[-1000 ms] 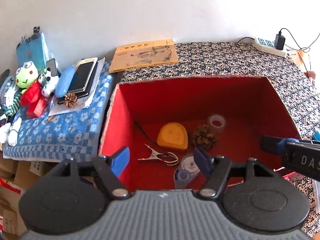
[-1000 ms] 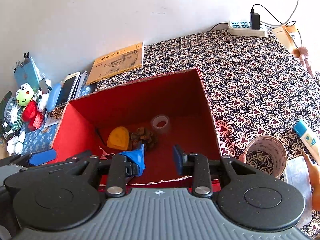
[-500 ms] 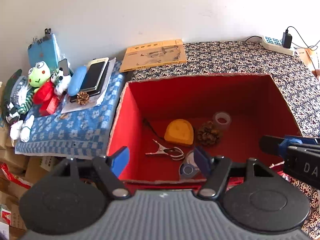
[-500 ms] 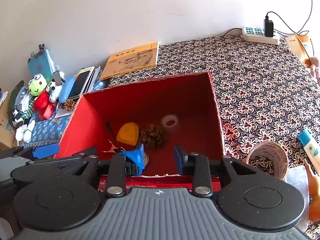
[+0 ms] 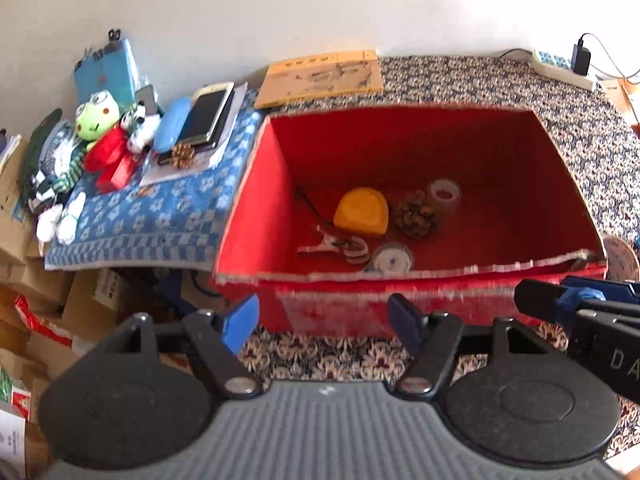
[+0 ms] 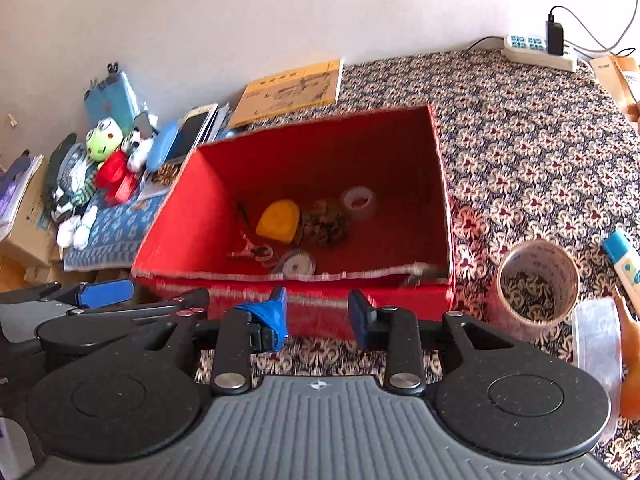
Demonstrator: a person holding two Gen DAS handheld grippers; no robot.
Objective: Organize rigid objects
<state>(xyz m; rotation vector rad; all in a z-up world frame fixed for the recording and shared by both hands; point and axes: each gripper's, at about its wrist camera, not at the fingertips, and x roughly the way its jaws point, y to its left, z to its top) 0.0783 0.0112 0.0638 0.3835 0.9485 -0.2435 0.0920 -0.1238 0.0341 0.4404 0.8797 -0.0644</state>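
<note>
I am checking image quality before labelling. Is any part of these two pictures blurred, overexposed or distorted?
Left wrist view: the red box has a smeared near rim, apparently motion blur; the straight table edges bow, which is fisheye distortion. Right wrist view: the same rim is smeared; the wall is bright but not washed out. Both grippers, left and right, look sharp.

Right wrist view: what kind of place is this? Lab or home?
Most likely a lived-in home room, not a lab: a patterned cloth covers the surface, plush toys and phones pile up by the wall, and a power strip lies behind the red box.
</note>
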